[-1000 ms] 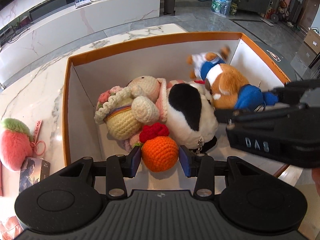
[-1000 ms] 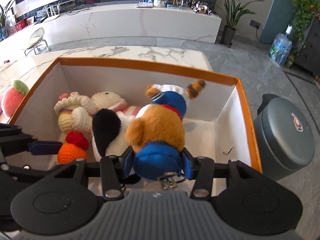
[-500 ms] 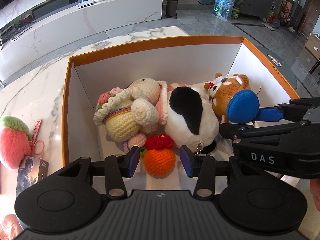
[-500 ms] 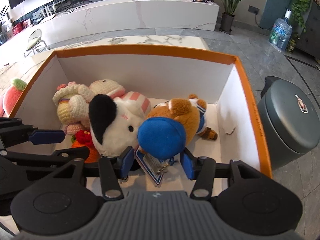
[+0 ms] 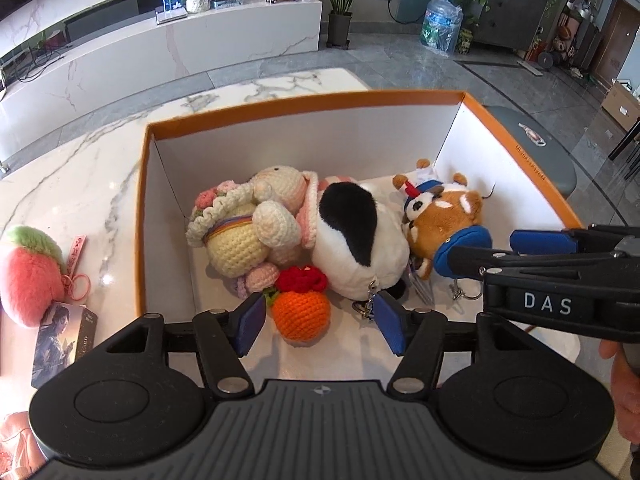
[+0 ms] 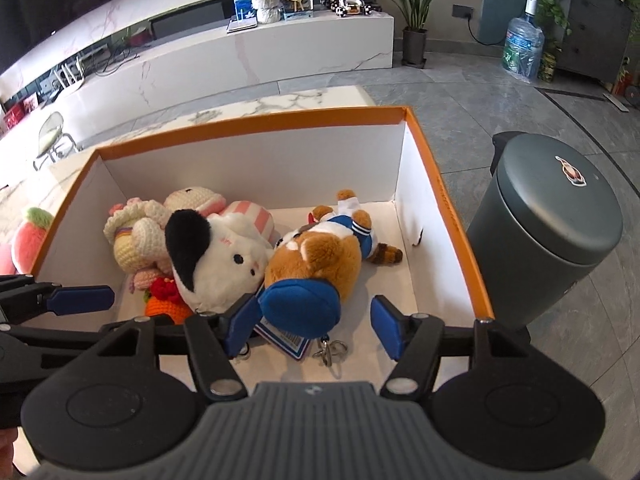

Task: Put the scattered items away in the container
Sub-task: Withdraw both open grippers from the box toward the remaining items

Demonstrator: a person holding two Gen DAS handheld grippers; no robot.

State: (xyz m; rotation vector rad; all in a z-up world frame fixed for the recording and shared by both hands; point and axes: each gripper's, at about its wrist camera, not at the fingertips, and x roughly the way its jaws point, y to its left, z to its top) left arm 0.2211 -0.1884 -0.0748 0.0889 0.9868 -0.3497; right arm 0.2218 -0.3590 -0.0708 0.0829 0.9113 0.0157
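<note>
The orange-rimmed white box (image 5: 280,102) (image 6: 440,184) holds a crochet bunny (image 5: 248,228), a white-and-black plush (image 5: 360,240) (image 6: 220,256), an orange crochet fruit (image 5: 302,314) and a brown plush with a blue cap (image 5: 444,224) (image 6: 316,272). My left gripper (image 5: 318,322) is open above the orange fruit, apart from it. My right gripper (image 6: 314,326) is open; the blue cap lies between its jaws, free of them. A pink strawberry plush (image 5: 26,276) and a card box (image 5: 62,340) lie on the marble table left of the box.
A grey lidded bin (image 6: 552,232) stands right of the box. The marble table (image 5: 72,176) stretches left and behind. A white TV bench (image 5: 180,44) and a water bottle (image 5: 440,24) are far behind.
Both grippers opened and drew back. The orange fruit and the brown plush were let go and now lie in the box.
</note>
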